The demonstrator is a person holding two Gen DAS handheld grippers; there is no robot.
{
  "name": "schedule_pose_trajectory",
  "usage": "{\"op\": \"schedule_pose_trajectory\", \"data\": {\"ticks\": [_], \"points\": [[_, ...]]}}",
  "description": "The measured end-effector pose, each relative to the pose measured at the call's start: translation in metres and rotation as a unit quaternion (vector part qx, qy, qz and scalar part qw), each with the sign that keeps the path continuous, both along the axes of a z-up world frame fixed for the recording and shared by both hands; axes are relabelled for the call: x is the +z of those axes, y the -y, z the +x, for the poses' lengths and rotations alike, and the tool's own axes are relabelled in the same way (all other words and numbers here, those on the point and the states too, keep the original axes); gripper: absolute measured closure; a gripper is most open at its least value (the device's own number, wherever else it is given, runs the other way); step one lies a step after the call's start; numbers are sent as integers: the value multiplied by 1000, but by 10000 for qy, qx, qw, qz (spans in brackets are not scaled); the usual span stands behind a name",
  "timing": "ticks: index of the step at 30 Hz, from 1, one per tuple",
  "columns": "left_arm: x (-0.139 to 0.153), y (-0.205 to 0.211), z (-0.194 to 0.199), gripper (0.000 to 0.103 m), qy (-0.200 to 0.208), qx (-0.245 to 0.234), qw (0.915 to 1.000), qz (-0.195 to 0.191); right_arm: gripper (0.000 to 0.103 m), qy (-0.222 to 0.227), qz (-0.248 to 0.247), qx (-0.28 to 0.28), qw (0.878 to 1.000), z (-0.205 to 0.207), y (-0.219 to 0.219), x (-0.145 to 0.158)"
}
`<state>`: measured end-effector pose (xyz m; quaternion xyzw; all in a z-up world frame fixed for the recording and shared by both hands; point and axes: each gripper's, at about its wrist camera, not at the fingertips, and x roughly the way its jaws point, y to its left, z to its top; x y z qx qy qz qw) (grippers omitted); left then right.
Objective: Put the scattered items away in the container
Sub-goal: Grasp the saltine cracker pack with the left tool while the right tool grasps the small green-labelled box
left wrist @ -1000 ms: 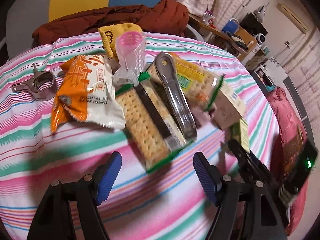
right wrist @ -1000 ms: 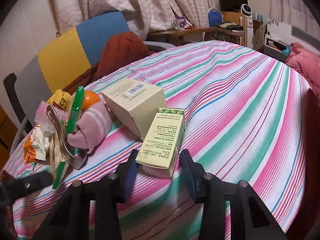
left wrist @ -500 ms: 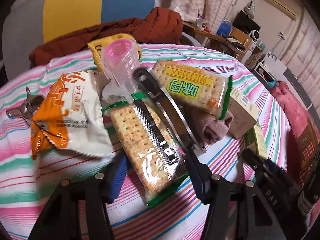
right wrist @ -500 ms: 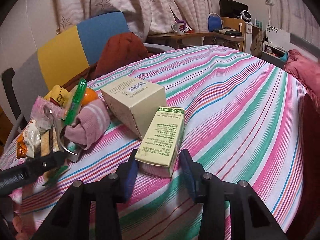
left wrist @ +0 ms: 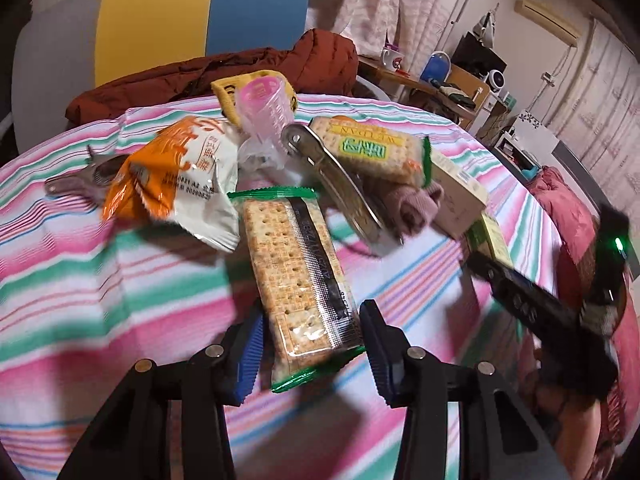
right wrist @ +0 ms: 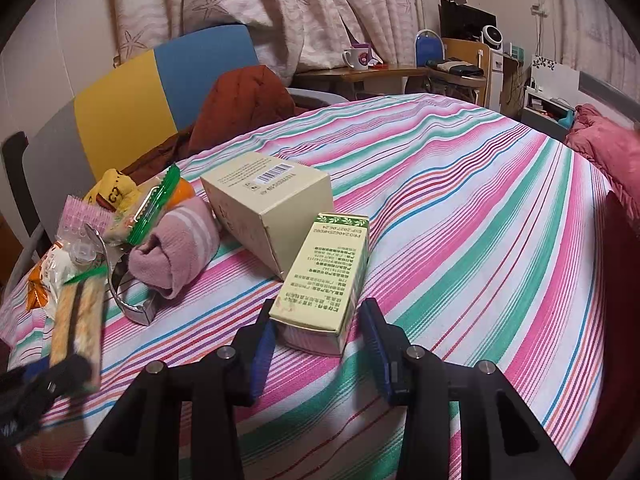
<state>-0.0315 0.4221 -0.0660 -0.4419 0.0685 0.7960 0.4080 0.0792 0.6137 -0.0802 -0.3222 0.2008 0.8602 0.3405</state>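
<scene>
In the left wrist view, the left tongs (left wrist: 312,350) are seen at 6 o'clock with their jaws closing around the near end of the cracker packet (left wrist: 298,280); whether the blue pads (left wrist: 250,360) already press on the wrapper cannot be told, so a firm hold is not confirmed. The packet is laid on the striped worktop (left wrist: 100,300), its long axis run from 6 towards 12 o'clock, the far green seam pointed at the pile beyond. At 10 o'clock an orange snack bag (left wrist: 176,176) is found, and at 1 o'clock a metal opener (left wrist: 340,192) resting against a second cracker packet (left wrist: 372,152).

In the right wrist view, the right tongs (right wrist: 322,346) are set narrowly about the near end of the green carton (right wrist: 324,276), the left pad touching it while a small gap is visible at the right pad. Its long axis is run from 6 towards 12 o'clock, the far end leaned against the beige box (right wrist: 272,208).

The grasping step is judged to be in hand. Next, both closures would need completing, then a lift clear of the pile. No container is seen in either view.
</scene>
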Motion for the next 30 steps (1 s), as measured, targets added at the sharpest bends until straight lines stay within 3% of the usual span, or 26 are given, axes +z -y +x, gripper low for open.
{"op": "schedule_pose_trajectory", "data": {"ticks": [8,17,26,30], "points": [[4,30,18,57,-2,55,10000,-42,61,71,61,-8,10000,-2,-1,0],[6,8,4,54,54,365,9978,-552,64,139,178,-30,9997,-3,3,2],[-2,-18,-3,47,-539,449,9928,-972,64,110,139,-31,9998,-3,1,1],[-7,-19,3,41,-963,390,9904,-906,64,78,126,-34,9999,-3,1,0]]}}
